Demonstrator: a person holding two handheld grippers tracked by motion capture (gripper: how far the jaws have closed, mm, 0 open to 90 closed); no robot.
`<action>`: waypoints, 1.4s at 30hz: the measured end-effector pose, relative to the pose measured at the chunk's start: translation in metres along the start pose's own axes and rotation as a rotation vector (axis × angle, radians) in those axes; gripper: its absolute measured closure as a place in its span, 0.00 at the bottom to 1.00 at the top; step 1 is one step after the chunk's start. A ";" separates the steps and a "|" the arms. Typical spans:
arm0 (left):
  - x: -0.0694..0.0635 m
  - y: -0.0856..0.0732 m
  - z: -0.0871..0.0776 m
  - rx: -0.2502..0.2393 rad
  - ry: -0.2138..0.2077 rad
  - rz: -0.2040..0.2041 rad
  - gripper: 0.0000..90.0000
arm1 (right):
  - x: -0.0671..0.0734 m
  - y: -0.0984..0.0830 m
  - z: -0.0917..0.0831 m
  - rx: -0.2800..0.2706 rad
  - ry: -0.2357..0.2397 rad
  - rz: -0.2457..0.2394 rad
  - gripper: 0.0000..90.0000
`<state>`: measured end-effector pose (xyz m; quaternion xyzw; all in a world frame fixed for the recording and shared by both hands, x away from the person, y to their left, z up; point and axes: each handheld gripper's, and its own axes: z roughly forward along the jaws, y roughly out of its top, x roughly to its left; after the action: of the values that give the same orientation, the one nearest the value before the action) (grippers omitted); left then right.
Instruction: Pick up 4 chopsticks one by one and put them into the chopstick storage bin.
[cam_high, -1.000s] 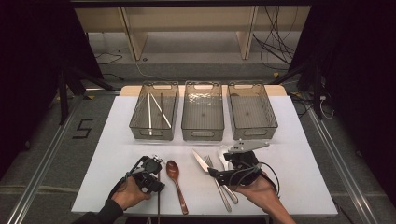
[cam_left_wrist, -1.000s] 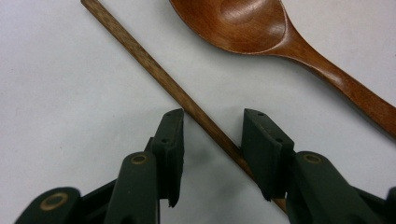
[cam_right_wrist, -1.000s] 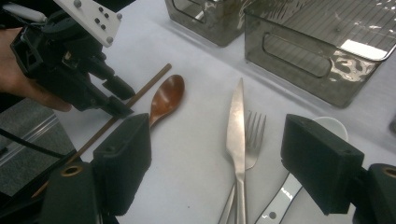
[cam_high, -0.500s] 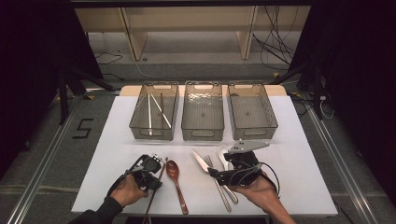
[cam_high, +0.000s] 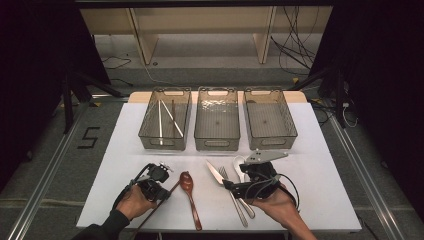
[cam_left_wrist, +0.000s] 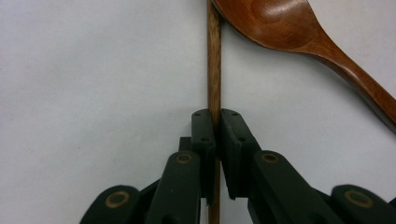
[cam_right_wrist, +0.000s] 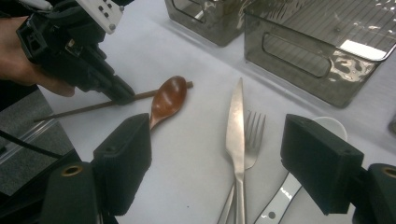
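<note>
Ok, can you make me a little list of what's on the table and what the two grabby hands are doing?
Left gripper: jaws have just been closing, now shut on the brown chopstick
Right gripper: open, holding nothing, above the cutlery
Wooden spoon: flat on the table; its bowl lies over the chopstick's far end
Knife: flat, beside the fork
White spoon: flat, by the right gripper
Left bin: holds pale chopsticks
Middle bin: looks empty
Right bin: looks empty
</note>
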<state>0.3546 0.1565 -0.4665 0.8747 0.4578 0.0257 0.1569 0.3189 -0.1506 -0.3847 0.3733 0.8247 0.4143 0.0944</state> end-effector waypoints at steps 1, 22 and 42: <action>0.000 0.000 0.000 0.001 -0.003 0.000 0.93 | 0.000 0.000 0.000 0.000 0.000 0.000 0.28; 0.025 0.004 -0.035 -0.179 -0.013 -0.030 0.93 | -0.001 0.000 -0.001 -0.008 0.000 0.004 0.28; 0.041 0.031 -0.085 -0.453 -0.036 -0.042 0.93 | -0.002 0.000 -0.001 -0.013 -0.001 0.006 0.28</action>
<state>0.3874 0.1944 -0.3806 0.8078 0.4556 0.1091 0.3577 0.3203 -0.1528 -0.3847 0.3753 0.8209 0.4196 0.0958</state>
